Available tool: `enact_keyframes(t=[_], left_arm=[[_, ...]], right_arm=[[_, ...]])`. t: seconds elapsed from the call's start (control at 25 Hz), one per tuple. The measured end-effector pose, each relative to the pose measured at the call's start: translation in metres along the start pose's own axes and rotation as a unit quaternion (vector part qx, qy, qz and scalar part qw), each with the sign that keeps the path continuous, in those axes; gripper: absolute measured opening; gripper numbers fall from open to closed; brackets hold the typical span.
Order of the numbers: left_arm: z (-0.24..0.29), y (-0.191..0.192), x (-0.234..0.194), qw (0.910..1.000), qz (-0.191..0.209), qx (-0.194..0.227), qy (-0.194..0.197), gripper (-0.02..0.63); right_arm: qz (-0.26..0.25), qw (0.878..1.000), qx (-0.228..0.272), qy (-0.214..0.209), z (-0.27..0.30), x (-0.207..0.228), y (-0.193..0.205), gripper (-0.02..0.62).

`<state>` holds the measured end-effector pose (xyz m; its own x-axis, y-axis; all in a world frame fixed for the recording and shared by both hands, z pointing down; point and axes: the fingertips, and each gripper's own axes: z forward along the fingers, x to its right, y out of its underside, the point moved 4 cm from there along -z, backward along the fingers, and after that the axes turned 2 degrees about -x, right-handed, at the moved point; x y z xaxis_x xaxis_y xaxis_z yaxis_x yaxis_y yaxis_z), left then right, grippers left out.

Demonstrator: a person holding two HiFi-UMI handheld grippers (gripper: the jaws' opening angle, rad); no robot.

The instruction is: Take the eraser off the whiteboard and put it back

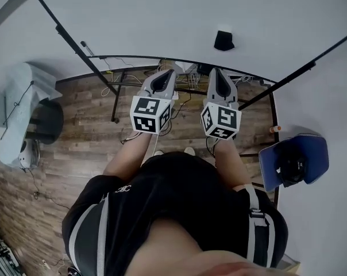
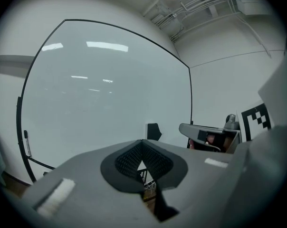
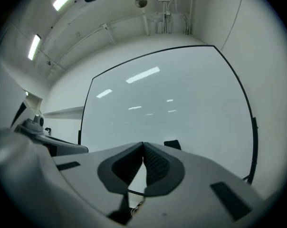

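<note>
A small black eraser [image 1: 223, 40] sticks to the large whiteboard [image 1: 162, 22], up and slightly right of both grippers. My left gripper [image 1: 164, 75] and right gripper [image 1: 218, 75] are held side by side and level, pointing at the board's lower edge and short of it. Both are shut with nothing between the jaws. In the left gripper view the eraser [image 2: 154, 131] shows just right of the closed left gripper [image 2: 142, 142]. In the right gripper view the eraser [image 3: 172, 144] sits just right of the closed right gripper [image 3: 143, 145].
A marker [image 1: 86, 48] hangs on the board's left side. The board's stand legs and cables [image 1: 116, 118] cross the wooden floor below the grippers. A blue chair [image 1: 294, 163] with a dark object stands at the right, a grey chair [image 1: 24, 114] at the left.
</note>
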<state>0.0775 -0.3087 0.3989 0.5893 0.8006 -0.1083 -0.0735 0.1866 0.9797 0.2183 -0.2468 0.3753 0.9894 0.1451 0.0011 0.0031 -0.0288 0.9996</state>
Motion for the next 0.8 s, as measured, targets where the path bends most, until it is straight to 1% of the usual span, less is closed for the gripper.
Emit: enact_keyframes(t=[0.2, 0.36, 0.52, 0.72, 0.8], left_arm=[[0.0, 0.001, -0.001, 0.9998, -0.006, 0.0, -0.017, 0.009], [0.001, 0.004, -0.002, 0.9996, -0.01, -0.005, -0.028, 0.009], [-0.002, 0.005, -0.006, 0.999, -0.016, -0.005, -0.041, 0.009], [-0.004, 0.007, -0.01, 0.9982, -0.017, -0.007, -0.057, 0.009], [-0.005, 0.007, -0.011, 0.9978, -0.017, -0.008, -0.064, 0.009]], right_arm=[[-0.02, 1.0, 0.002, 0.011, 0.013, 0.009, 0.003, 0.005], [-0.017, 0.999, 0.004, 0.028, 0.026, 0.025, 0.004, 0.005], [-0.024, 0.999, -0.002, 0.027, 0.042, 0.034, 0.006, 0.006], [-0.032, 0.999, -0.008, 0.037, 0.063, 0.046, 0.011, 0.008], [-0.033, 0.999, -0.012, 0.036, 0.073, 0.051, 0.014, 0.026]])
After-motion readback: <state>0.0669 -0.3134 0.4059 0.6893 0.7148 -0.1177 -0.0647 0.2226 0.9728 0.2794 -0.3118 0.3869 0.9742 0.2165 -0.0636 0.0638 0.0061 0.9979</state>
